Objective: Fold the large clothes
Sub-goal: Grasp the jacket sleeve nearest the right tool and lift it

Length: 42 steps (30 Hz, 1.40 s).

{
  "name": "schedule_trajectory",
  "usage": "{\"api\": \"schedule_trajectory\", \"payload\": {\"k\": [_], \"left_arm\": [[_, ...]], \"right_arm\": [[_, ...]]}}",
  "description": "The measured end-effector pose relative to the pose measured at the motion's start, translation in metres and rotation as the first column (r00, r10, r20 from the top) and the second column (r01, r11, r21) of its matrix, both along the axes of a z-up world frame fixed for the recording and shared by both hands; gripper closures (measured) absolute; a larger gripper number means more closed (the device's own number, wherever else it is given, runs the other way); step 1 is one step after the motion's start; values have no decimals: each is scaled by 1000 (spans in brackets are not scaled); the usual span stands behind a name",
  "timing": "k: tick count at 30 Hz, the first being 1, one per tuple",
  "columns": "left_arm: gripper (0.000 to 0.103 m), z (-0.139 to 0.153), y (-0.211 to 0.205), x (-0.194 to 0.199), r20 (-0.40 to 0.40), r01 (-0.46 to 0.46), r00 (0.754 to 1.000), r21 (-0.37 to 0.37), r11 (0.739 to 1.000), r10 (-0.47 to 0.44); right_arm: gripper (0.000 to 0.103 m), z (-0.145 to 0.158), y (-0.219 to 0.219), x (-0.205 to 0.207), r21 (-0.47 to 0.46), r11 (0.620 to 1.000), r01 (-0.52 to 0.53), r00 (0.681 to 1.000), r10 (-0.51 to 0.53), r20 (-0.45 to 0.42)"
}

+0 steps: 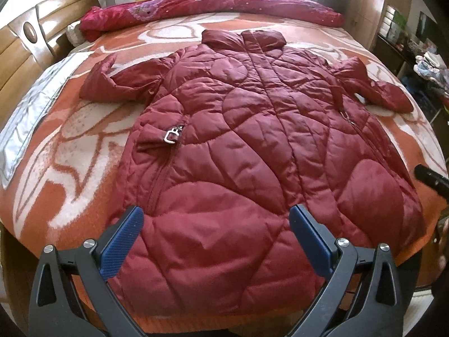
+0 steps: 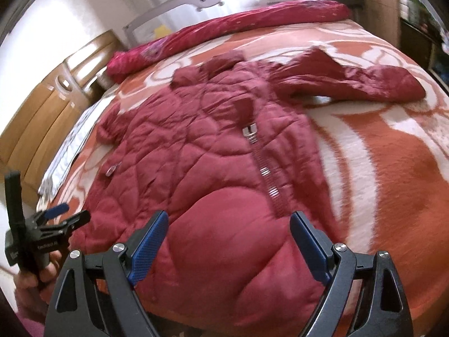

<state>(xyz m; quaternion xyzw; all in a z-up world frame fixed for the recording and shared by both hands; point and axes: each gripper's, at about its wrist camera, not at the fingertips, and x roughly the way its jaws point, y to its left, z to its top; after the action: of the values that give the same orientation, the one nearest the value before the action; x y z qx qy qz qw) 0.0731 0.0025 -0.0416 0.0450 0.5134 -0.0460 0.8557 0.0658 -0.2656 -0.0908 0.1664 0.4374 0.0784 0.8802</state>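
Bed (image 1: 84,146) with orange-and-white blanket carries the dark red quilted coat (image 1: 247,146), spread flat, front up, collar far. Left hand-held gripper (image 1: 216,241) over near hem, jaws wide, holding nothing. Right hand-held gripper (image 2: 228,245) likewise wide, empty.

Both grippers (image 1: 216,241) (image 2: 228,245), jaws wide apart.

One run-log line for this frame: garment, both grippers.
red quilted coat: flat on bed, unfolded, sleeves out | left gripper: jaws open, empty | right gripper: jaws open, empty
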Motion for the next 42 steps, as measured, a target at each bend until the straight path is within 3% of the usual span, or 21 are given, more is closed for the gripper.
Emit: {"api": "schedule_trajectory", "payload": {"k": [7,15,19,31,42], "left_arm": [[0,2,4,26,24,-26,999,32,999,25],[0,11,3,58,66,-42,997,-17,999,43],[0,16,2,75,54,-46,997,-61,997,49],[0,3,-17,107,5,-38,999,-30,999,38],[0,-15,-32,130,-41,-39,998,-23,999,38]], "right_arm": [[14,1,-46,21,0,995,102,995,-102,19],[14,-13,-129,57,34,963,267,964,-267,9],[19,-20,-166,78,-1,943,333,943,-333,12],[40,-71,-286,144,43,824,565,824,-562,-67],[50,-107,-347,186,155,730,666,746,-659,-100]]}}
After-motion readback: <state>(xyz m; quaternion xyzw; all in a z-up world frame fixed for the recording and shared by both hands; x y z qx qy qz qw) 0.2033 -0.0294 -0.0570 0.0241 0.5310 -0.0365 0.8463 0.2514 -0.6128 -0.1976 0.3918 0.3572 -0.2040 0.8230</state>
